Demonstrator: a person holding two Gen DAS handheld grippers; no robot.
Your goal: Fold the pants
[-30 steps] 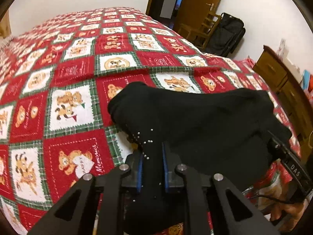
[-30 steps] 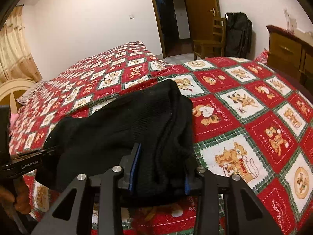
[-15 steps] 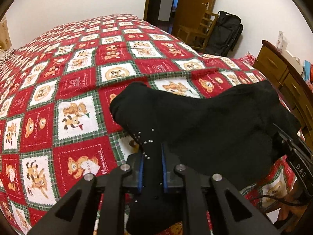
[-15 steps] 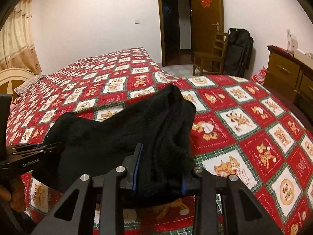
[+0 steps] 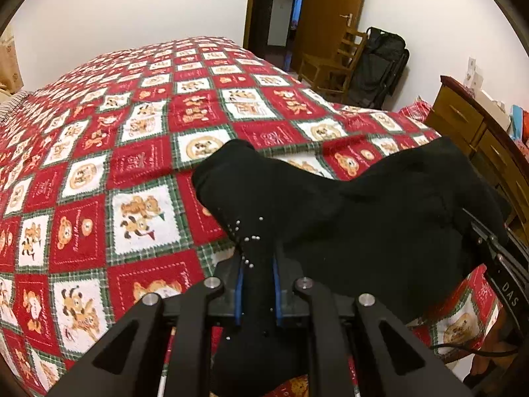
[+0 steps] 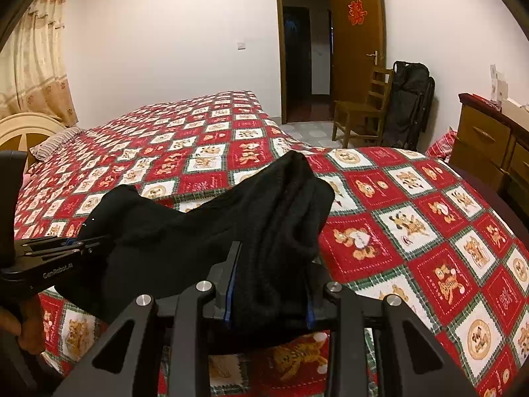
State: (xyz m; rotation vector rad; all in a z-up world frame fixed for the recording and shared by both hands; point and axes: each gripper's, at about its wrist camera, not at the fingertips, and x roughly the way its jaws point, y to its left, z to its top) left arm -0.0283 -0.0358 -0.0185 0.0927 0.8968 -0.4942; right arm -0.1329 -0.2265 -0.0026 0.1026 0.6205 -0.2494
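so there's one pair of black knit pants [image 5: 363, 218] here, bunched up and held above the near edge of one big bed with a red, white and green teddy-bear patchwork quilt [image 5: 139, 152]. two black hand-held grippers are on it. the left gripper [image 5: 257, 284] is clamped tight on a narrow bit of the fabric with little silvery beads on it, blue pads squeezing from both sides. the right gripper [image 6: 268, 284] is clenched on a much thicker ribbed wad of the same pants, so its jaws sit wider apart. the cloth sags between the two and its far folds flop toward the quilt.

around it: one wooden chair [image 6: 362, 112] by the open brown door [image 6: 358, 43], one black bag [image 6: 411, 106] leaning on the wall next to the chair, one wooden dresser [image 6: 489, 145] off to the right, beige curtains [image 6: 36, 63] on the left. the pants hide a chunk of the quilt in both views.
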